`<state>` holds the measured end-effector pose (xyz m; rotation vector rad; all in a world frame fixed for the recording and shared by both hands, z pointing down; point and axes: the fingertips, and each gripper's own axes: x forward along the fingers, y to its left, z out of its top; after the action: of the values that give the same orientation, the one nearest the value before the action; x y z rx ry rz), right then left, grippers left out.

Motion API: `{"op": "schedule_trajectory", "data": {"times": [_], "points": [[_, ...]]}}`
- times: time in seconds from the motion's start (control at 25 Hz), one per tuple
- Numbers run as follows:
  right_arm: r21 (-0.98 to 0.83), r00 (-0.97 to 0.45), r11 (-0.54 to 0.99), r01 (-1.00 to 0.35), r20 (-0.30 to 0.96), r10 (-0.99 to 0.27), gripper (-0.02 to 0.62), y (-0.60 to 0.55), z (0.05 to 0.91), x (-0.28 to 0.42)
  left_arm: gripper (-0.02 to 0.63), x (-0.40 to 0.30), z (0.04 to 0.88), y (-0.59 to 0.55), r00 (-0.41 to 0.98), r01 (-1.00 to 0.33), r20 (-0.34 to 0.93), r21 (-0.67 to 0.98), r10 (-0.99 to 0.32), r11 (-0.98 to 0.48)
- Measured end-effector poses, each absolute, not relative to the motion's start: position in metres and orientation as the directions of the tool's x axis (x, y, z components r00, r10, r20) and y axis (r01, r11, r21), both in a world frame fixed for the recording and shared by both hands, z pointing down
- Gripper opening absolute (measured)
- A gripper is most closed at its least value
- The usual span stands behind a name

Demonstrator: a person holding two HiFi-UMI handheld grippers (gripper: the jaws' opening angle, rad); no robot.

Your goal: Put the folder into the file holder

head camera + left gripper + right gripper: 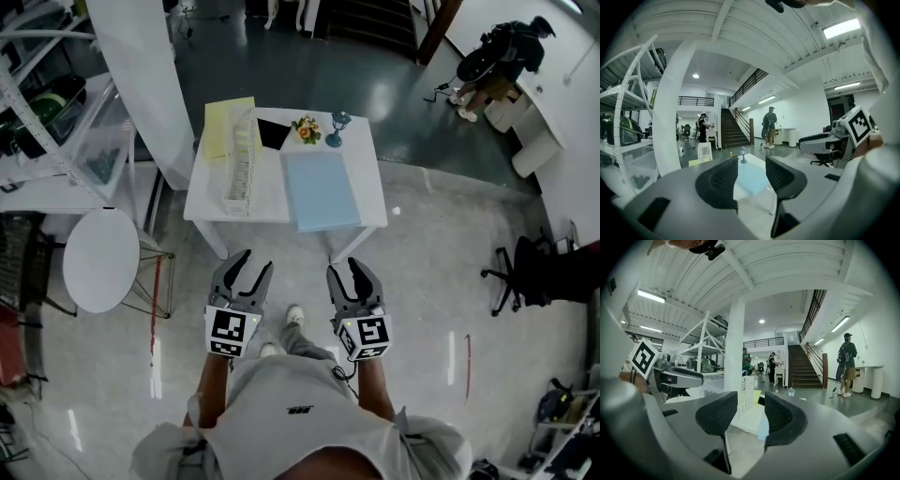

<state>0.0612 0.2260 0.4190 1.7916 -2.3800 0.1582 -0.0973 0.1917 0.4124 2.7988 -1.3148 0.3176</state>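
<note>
Head view: light blue folder (321, 190) lies flat on the right half of the white table (211, 208), with the white mesh file holder (241, 167) near it on the left and a strip of tabletop between them. The folder's long axis runs away from the person, roughly parallel to the holder's length. Its near short edge sits at, or perhaps just past, the table's near edge. Which side is the spine cannot be told. It is probably thin, light and smooth: likely to slide when nudged and to droop if lifted by one corner. Lying flat, it offers little grip except that near edge, the best place to pinch. Left gripper (255, 262) and right gripper (345, 269) hang over the floor, well short of the table. Both have jaws narrowly parted with nothing between them.
</note>
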Motion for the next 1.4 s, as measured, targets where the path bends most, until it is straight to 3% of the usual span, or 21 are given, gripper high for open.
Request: {"op": "schedule_trajectory", "data": {"times": [0.84,1.4], "points": [[-0.004,-0.326,0.332,-0.943,0.201,-0.924,0.179,0.104,0.422,0.159,0.173,-0.004,0.413,0.079,0.567,-0.806,0.214,-0.055,-0.796,-0.589],[-0.024,-0.353,0.356,-0.934,0.204,-0.913,0.179,0.053,0.430,0.184,0.170,0.028,0.421,0.032,0.551,-0.815,0.232,-0.054,-0.802,-0.576]]}}
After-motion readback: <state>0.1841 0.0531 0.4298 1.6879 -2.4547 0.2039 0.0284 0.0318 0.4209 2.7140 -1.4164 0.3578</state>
